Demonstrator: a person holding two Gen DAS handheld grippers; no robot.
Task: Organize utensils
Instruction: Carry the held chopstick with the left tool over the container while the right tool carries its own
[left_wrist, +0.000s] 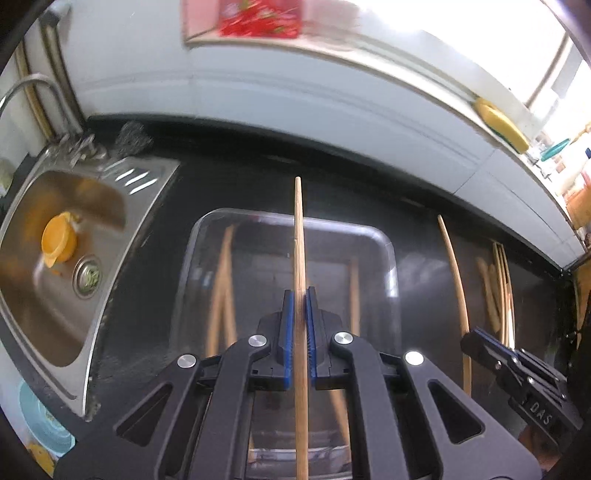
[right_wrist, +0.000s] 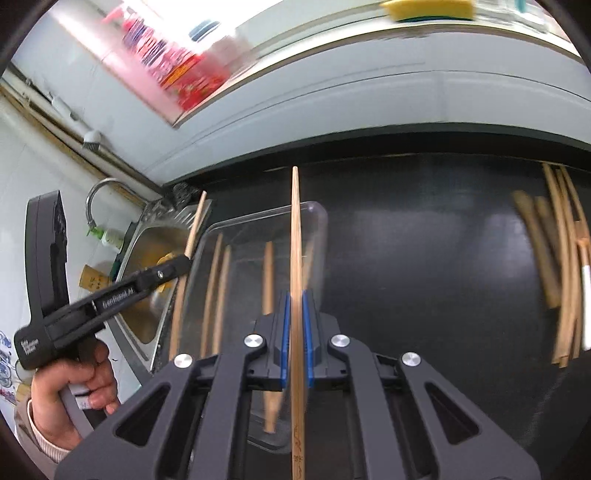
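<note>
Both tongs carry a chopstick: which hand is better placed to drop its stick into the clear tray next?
Probably left: the left tongs and wooden chopstick sit over the clear plastic tray; the right tongs are beside it.

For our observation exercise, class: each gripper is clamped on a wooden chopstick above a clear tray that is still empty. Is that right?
Not quite. The clear tray is not empty: several chopsticks already lie in it, as the right wrist view shows. Each gripper, left and right, is indeed clamped on a wooden chopstick.

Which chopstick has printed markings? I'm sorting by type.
The chopstick clamped in the right gripper: dark markings near its thick end; the others look plain.
</note>
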